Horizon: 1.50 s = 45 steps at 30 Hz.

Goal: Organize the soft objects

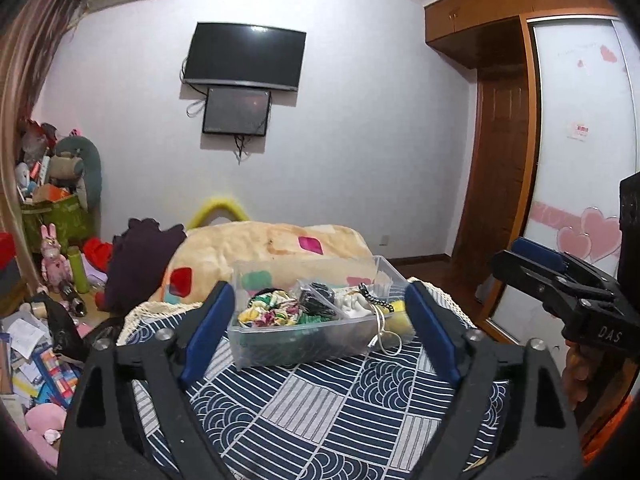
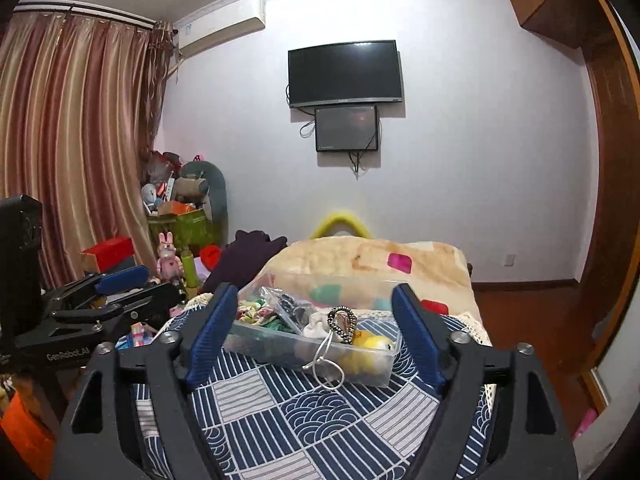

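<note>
A clear plastic bin (image 1: pixel 256 336) (image 2: pixel 372 372) sits on a navy patterned cloth (image 1: pixel 332 412) (image 2: pixel 316 416). It holds colourful scrunchies (image 1: pixel 268 312) (image 2: pixel 256 312), a black hair tie bundle (image 1: pixel 316 298), a white soft item (image 1: pixel 354 306), a yellow plush (image 2: pixel 374 344) and a beaded band (image 2: pixel 342 322); a silver cord (image 2: pixel 326 360) hangs over its rim. My left gripper (image 1: pixel 318 300) is open and empty, just short of the bin. My right gripper (image 2: pixel 312 304) is also open and empty in front of it. Each gripper shows at the edge of the other's view.
A cream blanket with coloured patches (image 1: pixel 272 248) (image 2: pixel 372 256) lies behind the bin, a dark purple garment (image 1: pixel 140 264) beside it. Plush toys and clutter (image 1: pixel 56 200) fill the left corner. A wardrobe (image 1: pixel 500 140) stands on the right.
</note>
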Each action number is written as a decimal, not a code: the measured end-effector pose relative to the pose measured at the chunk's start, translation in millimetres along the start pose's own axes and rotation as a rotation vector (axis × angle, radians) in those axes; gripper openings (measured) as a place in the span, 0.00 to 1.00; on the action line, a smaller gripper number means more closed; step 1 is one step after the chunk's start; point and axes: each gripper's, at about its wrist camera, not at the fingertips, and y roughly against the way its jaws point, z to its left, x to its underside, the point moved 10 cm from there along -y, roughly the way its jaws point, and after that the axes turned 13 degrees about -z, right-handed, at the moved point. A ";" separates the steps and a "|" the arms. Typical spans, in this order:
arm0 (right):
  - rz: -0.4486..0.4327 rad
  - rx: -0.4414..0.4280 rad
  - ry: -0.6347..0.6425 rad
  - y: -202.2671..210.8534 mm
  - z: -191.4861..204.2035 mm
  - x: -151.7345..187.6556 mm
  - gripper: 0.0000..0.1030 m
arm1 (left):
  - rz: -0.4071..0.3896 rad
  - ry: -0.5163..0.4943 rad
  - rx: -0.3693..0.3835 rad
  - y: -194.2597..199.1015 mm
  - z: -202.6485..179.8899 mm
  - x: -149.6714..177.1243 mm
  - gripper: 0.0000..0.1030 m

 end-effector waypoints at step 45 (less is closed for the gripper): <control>-0.015 -0.003 -0.031 13.1 -4.3 15.6 0.80 | -0.034 -0.018 -0.038 13.9 -6.1 11.1 1.00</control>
